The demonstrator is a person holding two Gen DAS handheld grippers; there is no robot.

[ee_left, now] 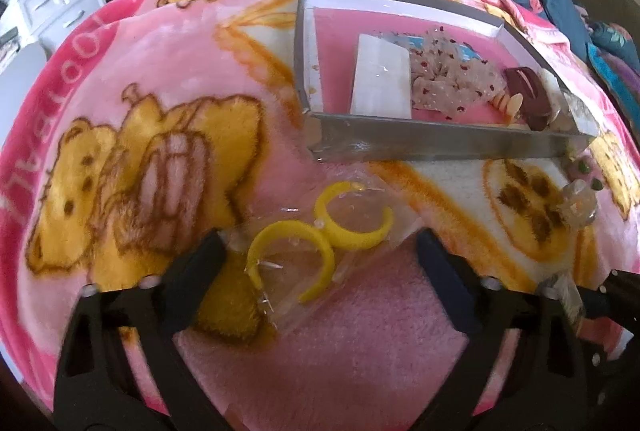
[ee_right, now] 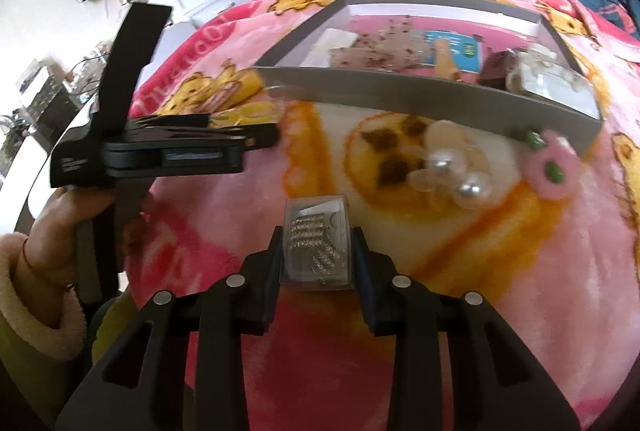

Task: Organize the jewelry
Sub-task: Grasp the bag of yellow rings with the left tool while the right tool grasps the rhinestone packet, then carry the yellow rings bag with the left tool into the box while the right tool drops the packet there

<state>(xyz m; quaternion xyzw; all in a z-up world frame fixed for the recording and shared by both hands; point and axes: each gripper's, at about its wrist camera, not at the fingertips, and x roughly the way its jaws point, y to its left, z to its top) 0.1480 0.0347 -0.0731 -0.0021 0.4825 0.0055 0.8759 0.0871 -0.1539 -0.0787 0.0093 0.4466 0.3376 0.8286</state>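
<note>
Two yellow hoop earrings (ee_left: 320, 247) in one clear bag, one gray tray (ee_left: 440, 145), one clear box of rhinestones (ee_right: 316, 243), two pearls (ee_right: 456, 171).

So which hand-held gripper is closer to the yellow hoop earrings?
Left. The left hand-held gripper has its open fingers either side of the bagged yellow hoop earrings. The right hand-held gripper is off to the side, around a small clear box.

Tray (ee_left: 440, 145) on blanket (ee_left: 120, 71), holding packets and clips. Bagged hoop earrings (ee_left: 320, 235) before tray, left; small case (ee_right: 316, 243) before tray; pearl clip (ee_right: 448, 167) between them.
</note>
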